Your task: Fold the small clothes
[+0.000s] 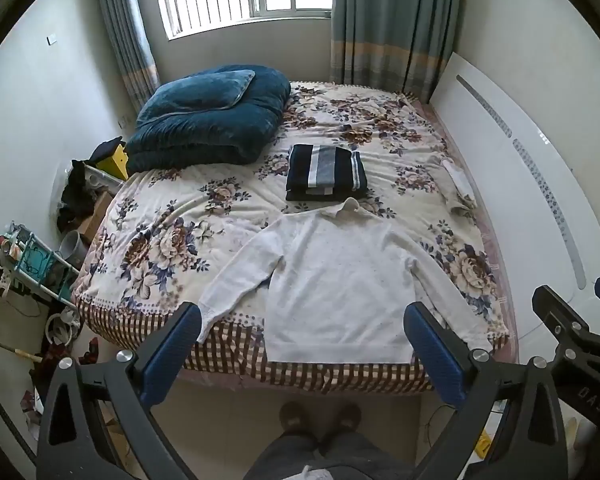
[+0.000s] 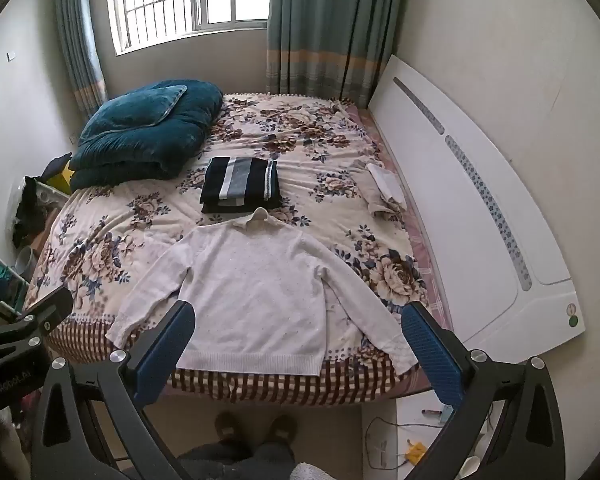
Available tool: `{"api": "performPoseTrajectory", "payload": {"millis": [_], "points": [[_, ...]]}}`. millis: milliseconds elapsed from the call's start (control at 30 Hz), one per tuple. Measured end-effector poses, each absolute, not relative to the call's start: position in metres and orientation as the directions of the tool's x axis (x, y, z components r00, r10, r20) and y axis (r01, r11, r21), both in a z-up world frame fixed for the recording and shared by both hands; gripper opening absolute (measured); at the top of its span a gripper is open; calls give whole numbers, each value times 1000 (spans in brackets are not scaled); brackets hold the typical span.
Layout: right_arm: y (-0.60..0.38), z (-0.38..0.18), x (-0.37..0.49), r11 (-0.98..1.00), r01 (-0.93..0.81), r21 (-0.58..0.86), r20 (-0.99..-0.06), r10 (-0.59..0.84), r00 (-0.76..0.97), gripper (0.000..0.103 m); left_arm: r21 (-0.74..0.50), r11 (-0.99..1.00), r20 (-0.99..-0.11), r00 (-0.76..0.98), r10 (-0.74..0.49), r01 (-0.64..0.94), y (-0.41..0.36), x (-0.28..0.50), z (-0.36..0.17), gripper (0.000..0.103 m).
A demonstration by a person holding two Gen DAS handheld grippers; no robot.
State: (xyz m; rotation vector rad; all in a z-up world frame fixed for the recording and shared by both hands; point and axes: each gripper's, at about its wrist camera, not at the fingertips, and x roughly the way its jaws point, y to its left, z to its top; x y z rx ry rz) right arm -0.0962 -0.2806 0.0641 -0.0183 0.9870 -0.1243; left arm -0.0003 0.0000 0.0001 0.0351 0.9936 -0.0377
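Observation:
A white long-sleeved sweater (image 1: 340, 280) (image 2: 256, 284) lies spread flat on the floral bedspread (image 1: 172, 240) (image 2: 100, 248), hem at the bed's near edge, collar pointing away, both sleeves angled outward. Behind its collar rests a folded dark striped garment (image 1: 326, 172) (image 2: 240, 186). My left gripper (image 1: 302, 332) hangs open above the hem, nothing between its blue pads. My right gripper (image 2: 298, 334) is also open and empty, held above the hem's right part. Each gripper shows at the edge of the other's view.
A folded teal quilt with a pillow (image 1: 212, 116) (image 2: 148, 128) fills the bed's far left corner. Small pale cloths (image 1: 458, 188) (image 2: 384, 190) lie by the white headboard (image 1: 540, 184) (image 2: 480, 200) on the right. Clutter (image 1: 40, 264) crowds the floor left. A person's feet (image 1: 320, 416) stand at the bed's near edge.

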Motion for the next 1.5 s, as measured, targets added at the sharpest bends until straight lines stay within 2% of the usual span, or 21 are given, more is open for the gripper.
{"api": "performPoseTrajectory", "payload": {"millis": [1500], "points": [[-276, 69, -95, 992, 96, -78, -829, -118, 546, 103, 1, 999, -830, 558, -28, 52, -3, 3, 10, 103]]}}
